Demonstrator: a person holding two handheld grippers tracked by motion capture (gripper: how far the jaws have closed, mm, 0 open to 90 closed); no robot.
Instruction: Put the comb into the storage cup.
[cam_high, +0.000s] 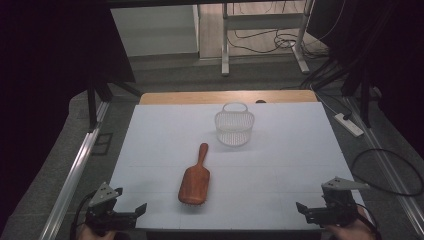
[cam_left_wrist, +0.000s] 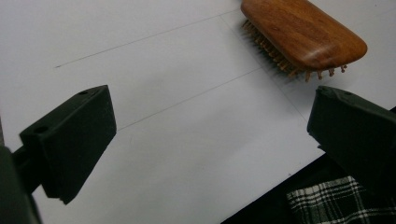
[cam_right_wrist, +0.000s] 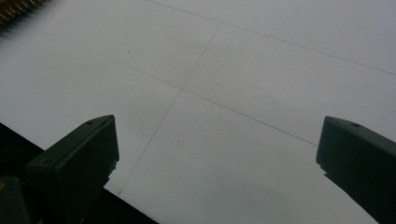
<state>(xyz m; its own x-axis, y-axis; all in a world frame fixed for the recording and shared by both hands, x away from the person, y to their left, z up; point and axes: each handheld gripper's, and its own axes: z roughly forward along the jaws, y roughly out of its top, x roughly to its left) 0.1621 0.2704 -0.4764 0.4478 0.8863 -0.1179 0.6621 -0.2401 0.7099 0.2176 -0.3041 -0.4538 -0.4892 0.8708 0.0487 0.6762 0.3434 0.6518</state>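
Observation:
A wooden paddle hairbrush (cam_high: 195, 177) lies bristles down in the middle of the white table (cam_high: 280, 165), its handle pointing away toward a small white mesh basket (cam_high: 234, 125) with a handle. My left gripper (cam_high: 131, 214) rests at the front left corner, jaws wide apart and nothing between them. In the left gripper view the hairbrush (cam_left_wrist: 303, 32) head lies beyond the jaws at the upper right. At the front right corner my right gripper (cam_high: 306, 211) stands open and holds nothing. The hairbrush (cam_right_wrist: 16, 9) bristles peek in at the top left of the right gripper view.
Past the table's far wooden edge (cam_high: 227, 96) stand metal frame legs (cam_high: 225, 45) and cables on the floor. A power strip (cam_high: 349, 124) lies on the floor to the right. Aluminium rails (cam_high: 75, 170) run along both sides. Checked cloth (cam_left_wrist: 336, 205) shows below the front edge.

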